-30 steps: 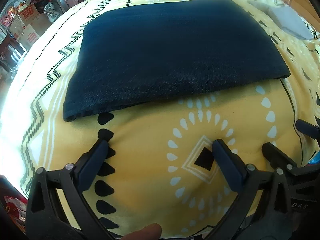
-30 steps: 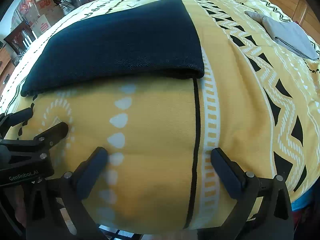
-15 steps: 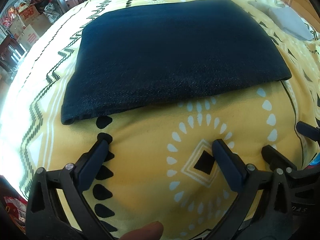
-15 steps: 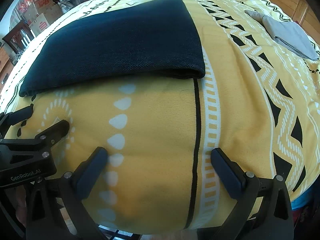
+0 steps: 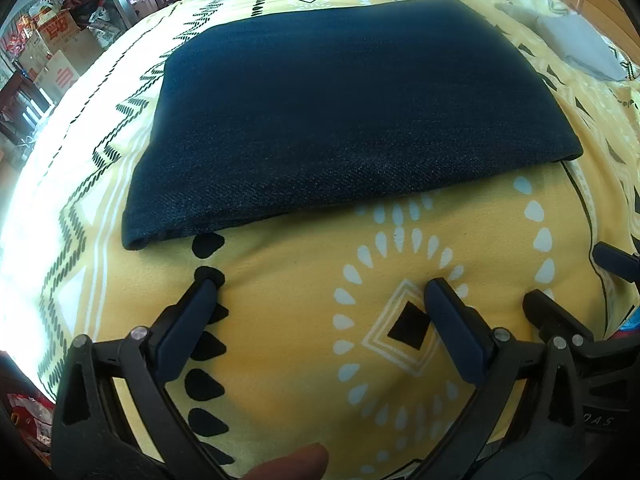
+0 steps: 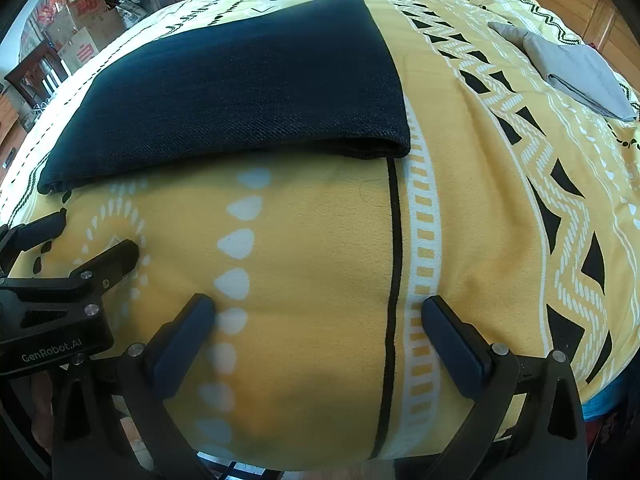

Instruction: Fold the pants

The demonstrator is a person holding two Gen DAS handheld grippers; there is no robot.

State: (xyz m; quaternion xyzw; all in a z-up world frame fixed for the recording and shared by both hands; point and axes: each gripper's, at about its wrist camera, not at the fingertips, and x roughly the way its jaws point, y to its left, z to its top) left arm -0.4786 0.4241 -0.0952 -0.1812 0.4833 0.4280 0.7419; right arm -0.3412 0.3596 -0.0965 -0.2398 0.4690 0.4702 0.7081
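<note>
Your left claw (image 5: 320,292) is spread wide, its two dark-blue fingers (image 5: 188,320) well apart with nothing between them but the yellow patterned blanket (image 5: 304,340) on the bed. It sits over the white-dotted ring and black diamond of the pattern, near the blanket's front edge, and a fingertip of your hand (image 5: 296,464) shows at the bottom of the left wrist view.

Your right claw (image 6: 318,312) is just as wide open and also empty, its fingers (image 6: 452,340) straddling the black stripe and the band of white and yellow dashes. It sits just beside the left claw: in the right wrist view the left one shows at the left edge, carrying the lettering "GenRobot.AI" (image 6: 52,350).

The dark denim pants (image 5: 344,112) lie folded into a flat, compact rectangle on the blanket, ahead of both claws and apart from them. The thick folded edge faces you; the left corner (image 5: 134,240) and the right corner (image 6: 394,146) both rest on the blanket, with layers visible at each end.

Further back to the right, a folded grey cloth (image 6: 580,76) lies on the bed, well apart from the pants. Cardboard boxes (image 6: 84,28) stand beyond the bed at upper left.
</note>
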